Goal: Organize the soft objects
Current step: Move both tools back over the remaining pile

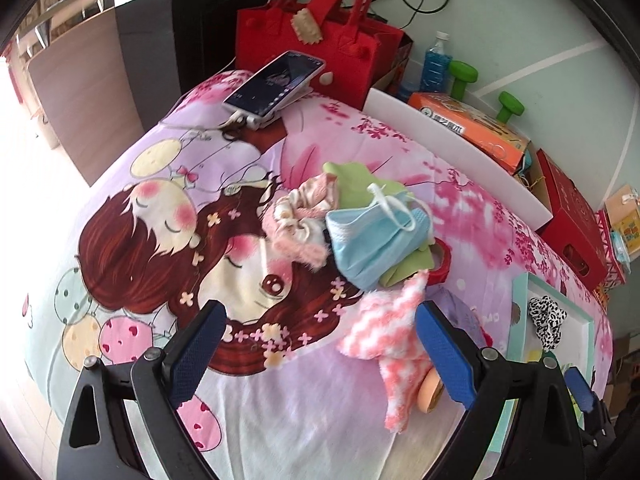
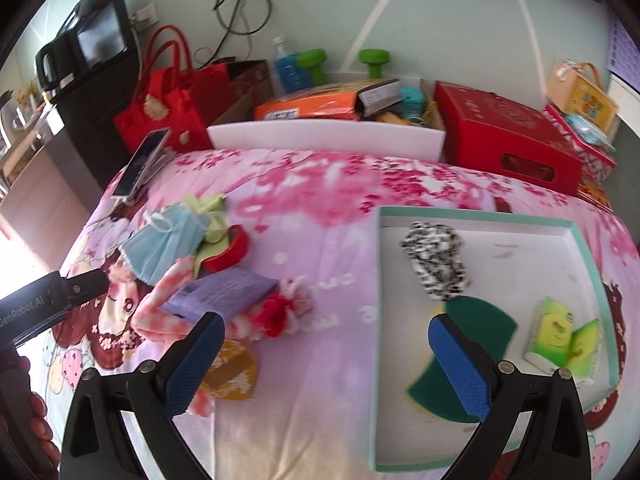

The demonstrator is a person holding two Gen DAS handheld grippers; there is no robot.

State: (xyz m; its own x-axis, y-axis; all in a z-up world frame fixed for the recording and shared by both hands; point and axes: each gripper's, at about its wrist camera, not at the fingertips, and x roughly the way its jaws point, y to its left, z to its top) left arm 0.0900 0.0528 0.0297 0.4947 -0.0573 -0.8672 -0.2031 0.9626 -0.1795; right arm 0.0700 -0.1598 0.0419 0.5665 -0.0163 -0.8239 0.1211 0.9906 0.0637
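Nearest, the left gripper [image 1: 320, 350] is seen with its fingers spread and nothing between them, hovering over the cartoon-printed bedspread [image 1: 168, 240]. The right gripper [image 2: 326, 360] is likewise spread wide and empty, held at the near edge of the teal-rimmed tray [image 2: 375, 320]. In the tray lie a green sponge [image 2: 476, 332], a green tissue pack [image 2: 560, 332] and a black-and-white scrunchie [image 2: 434, 264]. Farther in, a pink-and-white star plush [image 1: 384, 328] lies beside a heap where a blue face mask [image 1: 372, 236] rests on green cloth [image 1: 348, 184]. A phone [image 1: 276, 82] is propped at the far edge.
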